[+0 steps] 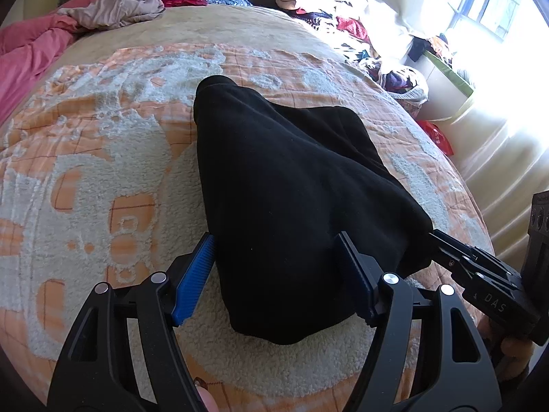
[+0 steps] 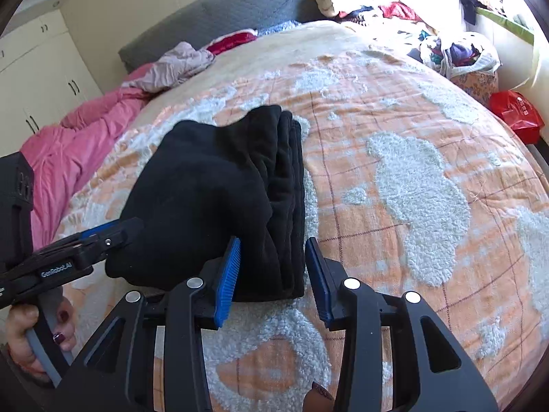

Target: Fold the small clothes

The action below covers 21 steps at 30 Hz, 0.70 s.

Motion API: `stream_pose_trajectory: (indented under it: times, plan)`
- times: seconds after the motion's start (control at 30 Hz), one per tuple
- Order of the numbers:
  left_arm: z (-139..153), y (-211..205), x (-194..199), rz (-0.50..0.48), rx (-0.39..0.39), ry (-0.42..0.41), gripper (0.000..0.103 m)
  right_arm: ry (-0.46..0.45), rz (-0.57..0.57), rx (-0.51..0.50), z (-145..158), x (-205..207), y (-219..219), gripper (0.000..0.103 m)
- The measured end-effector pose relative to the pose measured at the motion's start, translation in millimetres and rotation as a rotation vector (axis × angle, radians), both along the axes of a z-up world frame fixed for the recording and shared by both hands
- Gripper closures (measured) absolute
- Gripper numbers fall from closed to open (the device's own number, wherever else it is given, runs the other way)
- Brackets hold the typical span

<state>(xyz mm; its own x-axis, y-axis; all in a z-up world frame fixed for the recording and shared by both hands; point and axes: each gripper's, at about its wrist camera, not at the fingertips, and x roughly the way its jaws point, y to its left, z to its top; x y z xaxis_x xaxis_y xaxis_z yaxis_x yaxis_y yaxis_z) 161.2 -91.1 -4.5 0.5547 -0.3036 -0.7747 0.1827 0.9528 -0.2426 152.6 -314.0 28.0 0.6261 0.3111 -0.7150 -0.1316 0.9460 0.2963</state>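
Folded black garment (image 1: 291, 189) on the orange-white blanket (image 1: 103, 171). Left tongs (image 1: 274, 278) apart, straddling its near end, pads not pressing. Right tongs (image 2: 272, 281) apart around its near right corner.

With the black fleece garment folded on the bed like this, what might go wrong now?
1. The left gripper straddles the near end of the folded black fleece garment; pulling away might drag the top layer open.
2. The right gripper has only the stacked edge between open jaws, so a pinch may catch just some layers.
3. The fleecy orange-and-white blanket could cling, bunching the fold.
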Motion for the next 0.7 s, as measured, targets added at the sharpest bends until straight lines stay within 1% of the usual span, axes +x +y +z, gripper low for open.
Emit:
stream_pose_trajectory:
  times: [0.03, 0.07, 0.1, 0.17, 0.23, 0.33, 0.4, 0.43, 0.47, 0.5, 0.53, 0.6, 0.63, 0.7]
  plan:
    - [1.7, 0.4, -1.7, -0.001, -0.007, -0.004, 0.041, -0.016, -0.007, 0.004, 2.7, -2.6, -0.8, 0.061]
    - [3.4, 0.3, -3.1, -0.005, -0.013, -0.008, 0.041, -0.038, -0.023, 0.011, 6.7, -7.7, -2.8, 0.049]
    - [5.3, -0.4, -5.0, -0.01, -0.011, -0.011, 0.041, -0.052, -0.03, 0.017, 9.6, -10.3, -4.0, 0.043]
    - [8.3, -1.7, -8.0, -0.016, -0.004, -0.019, 0.041, -0.096, -0.049, 0.022, 17.4, -19.4, -6.8, 0.043]
    - [11.0, -1.7, -10.7, -0.019, -0.005, -0.023, 0.041, -0.126, -0.066, 0.027, 23.4, -27.1, -9.4, 0.041]
    - [15.2, -0.7, -14.4, -0.019, -0.009, -0.033, 0.041, -0.163, -0.088, 0.022, 29.8, -39.6, -12.2, 0.033]
    - [17.9, 0.9, -17.0, -0.018, -0.012, -0.038, 0.036, -0.185, -0.106, 0.01, 34.1, -47.1, -13.9, 0.026]
    - [20.0, 1.7, -19.0, -0.019, -0.014, -0.043, 0.036, -0.198, -0.114, 0.006, 37.2, -51.5, -13.9, 0.025]
    - [22.0, 2.4, -20.7, -0.021, -0.016, -0.047, 0.036, -0.209, -0.118, 0.006, 39.9, -55.5, -14.5, 0.02]
    - [25.1, 3.1, -23.0, -0.021, -0.017, -0.055, 0.034, -0.224, -0.123, 0.009, 43.2, -60.2, -15.4, 0.016]
    - [27.6, 3.8, -25.3, -0.021, -0.018, -0.063, 0.031, -0.236, -0.125, 0.013, 46.0, -65.1, -15.3, 0.014]
    - [34.7, 6.5, -32.0, -0.016, -0.024, -0.089, 0.02, -0.257, -0.122, 0.025, 51.5, -73.4, -15.8, 0.008]
    - [37.6, 7.7, -35.1, -0.014, -0.028, -0.098, 0.017, -0.27, -0.12, 0.029, 55.4, -78.7, -15.0, 0.008]
    - [42.8, 10.9, -41.9, -0.011, -0.034, -0.116, 0.016, -0.289, -0.116, 0.026, 60.7, -86.8, -13.2, 0.006]
